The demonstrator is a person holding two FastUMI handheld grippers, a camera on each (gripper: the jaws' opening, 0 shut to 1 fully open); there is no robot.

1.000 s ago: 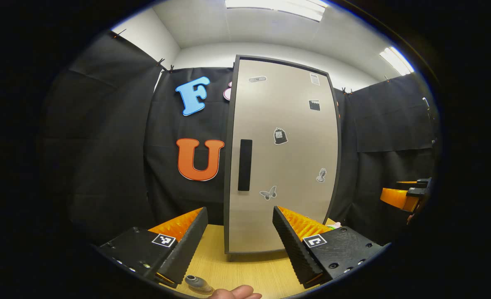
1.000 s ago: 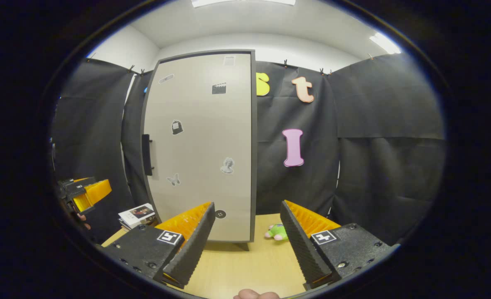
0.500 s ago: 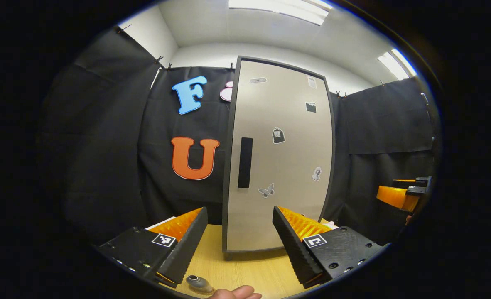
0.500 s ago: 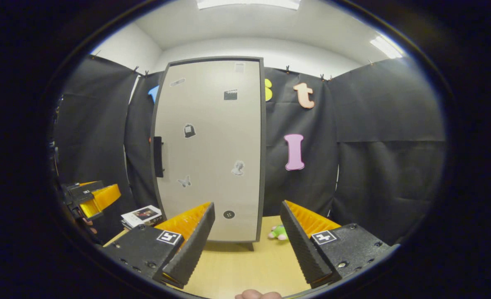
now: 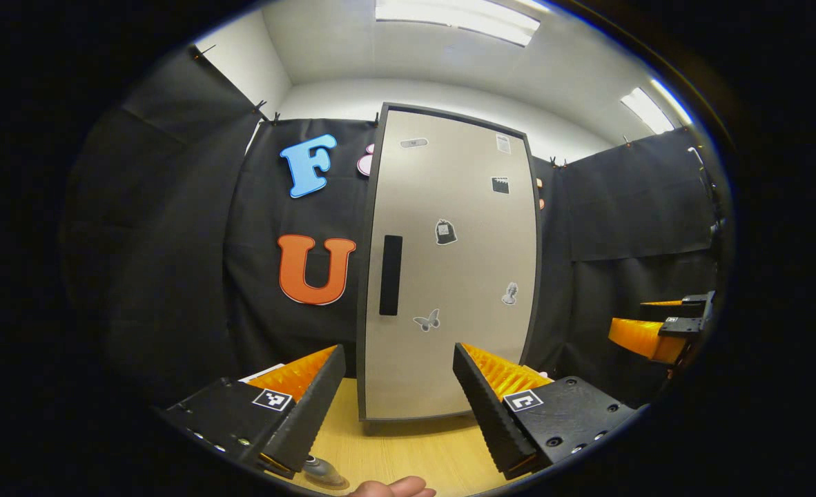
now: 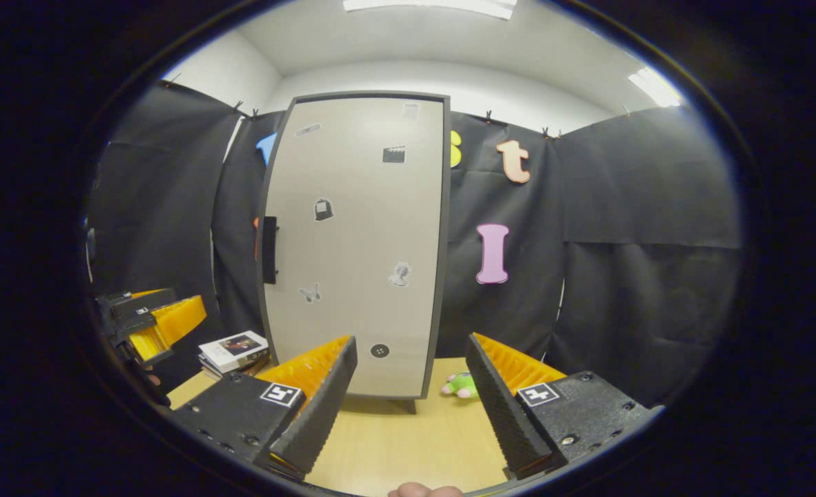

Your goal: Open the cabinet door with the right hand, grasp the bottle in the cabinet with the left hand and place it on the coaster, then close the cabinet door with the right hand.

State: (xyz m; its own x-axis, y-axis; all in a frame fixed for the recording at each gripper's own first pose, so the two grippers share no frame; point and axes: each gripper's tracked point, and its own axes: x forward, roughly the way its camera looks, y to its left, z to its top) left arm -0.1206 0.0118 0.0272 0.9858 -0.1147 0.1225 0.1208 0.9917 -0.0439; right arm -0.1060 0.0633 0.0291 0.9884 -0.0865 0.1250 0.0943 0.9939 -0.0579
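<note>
Two grippers hang before the cabinet (image 5: 449,262), both with jaws apart and empty: the left gripper (image 5: 399,397) and the right gripper (image 6: 411,393). Its door (image 6: 356,241) is closed, so the bottle cannot be seen; a dark handle (image 5: 390,275) sits at the door's left edge. Books (image 6: 232,348) lie left of the cabinet on the tabletop (image 6: 408,442), a green plush toy (image 6: 460,385) right of it. A small grey object (image 5: 322,472) lies near the left gripper.
</note>
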